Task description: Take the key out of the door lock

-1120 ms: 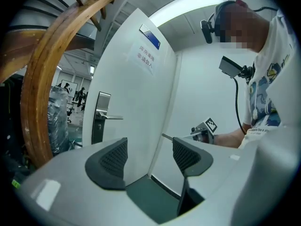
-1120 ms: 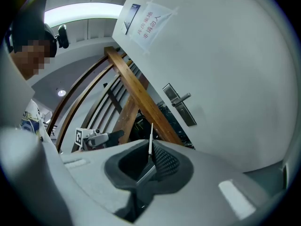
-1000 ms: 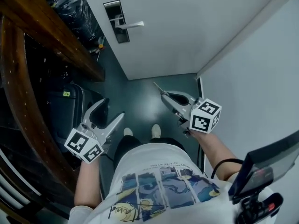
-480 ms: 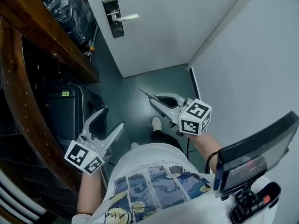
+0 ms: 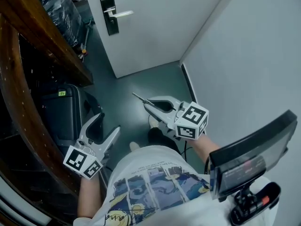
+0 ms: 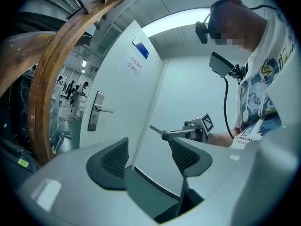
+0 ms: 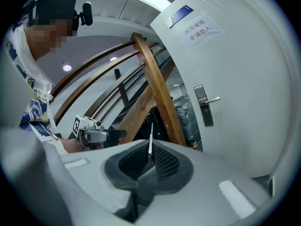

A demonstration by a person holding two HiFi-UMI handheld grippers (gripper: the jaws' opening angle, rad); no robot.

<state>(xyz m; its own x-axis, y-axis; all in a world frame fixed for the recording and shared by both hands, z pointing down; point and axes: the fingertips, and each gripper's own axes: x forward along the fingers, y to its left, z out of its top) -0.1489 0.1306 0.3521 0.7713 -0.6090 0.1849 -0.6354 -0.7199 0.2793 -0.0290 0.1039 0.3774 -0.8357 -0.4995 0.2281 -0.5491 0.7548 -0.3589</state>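
White wall (image 5: 254,46), teal floor (image 5: 141,81), curved wooden railing (image 5: 21,102)

A curved wooden handrail (image 5: 11,93) sweeps down the left side, with a straight wooden beam (image 5: 47,36) above it. Beneath the beam a dark suitcase (image 5: 63,114) stands on the grey-green floor (image 5: 136,81), with a small green tag (image 5: 61,93) on its top. A plastic-wrapped bundle (image 5: 63,6) lies farther back. A plain white wall (image 5: 249,51) fills the right, and a dark monitor (image 5: 249,157) sits at the lower right.

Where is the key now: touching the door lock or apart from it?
Apart. The head view shows the key clamped in the right hand-held gripper, with open floor between it and the door lock.
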